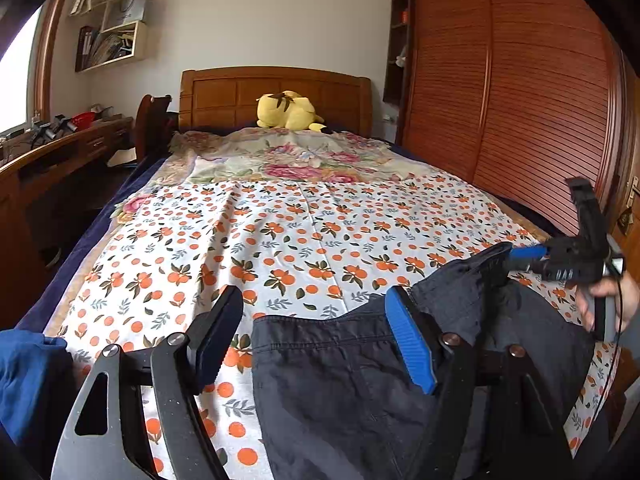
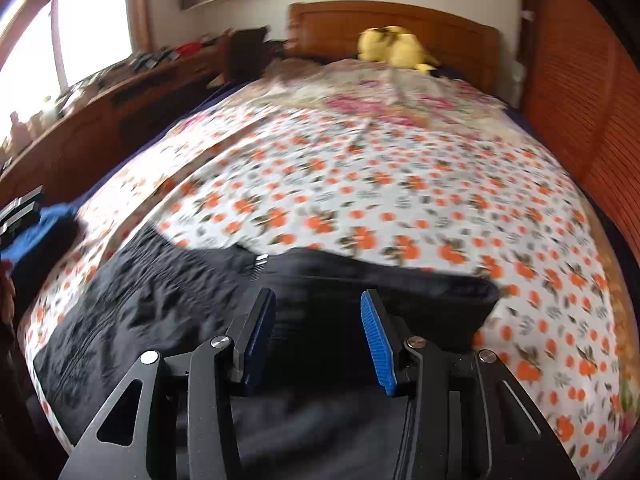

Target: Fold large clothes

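Left wrist view had the dark garment (image 1: 340,380) barely started, bunched on the bed (image 1: 280,240). Left gripper (image 1: 312,344) and right gripper (image 2: 318,336) both spread, nothing pinched.

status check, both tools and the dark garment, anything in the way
Left tool open, over dark garment's edge. Right tool open above it, gripping nothing. Garment rumpled on orange-print sheet, unfolded. Blue cloth at left edge, clear.
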A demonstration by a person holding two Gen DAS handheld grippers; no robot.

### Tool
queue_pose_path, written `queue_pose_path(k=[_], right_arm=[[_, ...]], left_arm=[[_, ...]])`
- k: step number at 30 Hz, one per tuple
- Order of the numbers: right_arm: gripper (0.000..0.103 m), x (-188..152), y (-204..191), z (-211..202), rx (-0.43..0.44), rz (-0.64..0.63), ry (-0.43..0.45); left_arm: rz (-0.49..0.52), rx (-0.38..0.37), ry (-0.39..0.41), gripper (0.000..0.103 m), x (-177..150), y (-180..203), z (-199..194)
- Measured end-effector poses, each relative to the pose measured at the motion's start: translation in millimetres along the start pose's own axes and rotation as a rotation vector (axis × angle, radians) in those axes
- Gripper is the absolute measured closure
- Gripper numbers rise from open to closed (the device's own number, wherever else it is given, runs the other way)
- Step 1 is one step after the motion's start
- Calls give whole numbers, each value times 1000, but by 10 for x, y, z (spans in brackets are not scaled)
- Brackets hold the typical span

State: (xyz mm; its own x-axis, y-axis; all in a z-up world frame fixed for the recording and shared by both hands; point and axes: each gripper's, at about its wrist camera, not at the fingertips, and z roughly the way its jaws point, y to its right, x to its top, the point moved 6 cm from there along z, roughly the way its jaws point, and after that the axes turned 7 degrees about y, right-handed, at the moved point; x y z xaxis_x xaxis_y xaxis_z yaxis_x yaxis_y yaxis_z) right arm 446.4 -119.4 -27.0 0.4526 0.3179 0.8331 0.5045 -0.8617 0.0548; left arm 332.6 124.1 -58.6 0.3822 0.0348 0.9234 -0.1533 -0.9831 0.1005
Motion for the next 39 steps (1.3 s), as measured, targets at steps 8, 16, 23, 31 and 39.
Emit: queue_pose_path(k=[8, 16, 23, 31, 39], right_arm=[[56, -35, -385, 573, 11, -76, -98], [56, -26, -410, 1102, -40, -151, -197], [56, -153, -352, 1199, -68, -158, -246], [57, -215, -341, 1089, -81, -131, -251], [93, -150, -378, 1251, -69, -174, -237]], left_arm=[[-5, 13, -7, 28, -31, -84, -4], [4, 4, -12, 28, -53, -86, 5], [1, -2, -20, 28, -76, -92, 20], [10, -33, -24, 28, -88, 17, 51], [21, -43, -24, 28, -78, 88, 66]])
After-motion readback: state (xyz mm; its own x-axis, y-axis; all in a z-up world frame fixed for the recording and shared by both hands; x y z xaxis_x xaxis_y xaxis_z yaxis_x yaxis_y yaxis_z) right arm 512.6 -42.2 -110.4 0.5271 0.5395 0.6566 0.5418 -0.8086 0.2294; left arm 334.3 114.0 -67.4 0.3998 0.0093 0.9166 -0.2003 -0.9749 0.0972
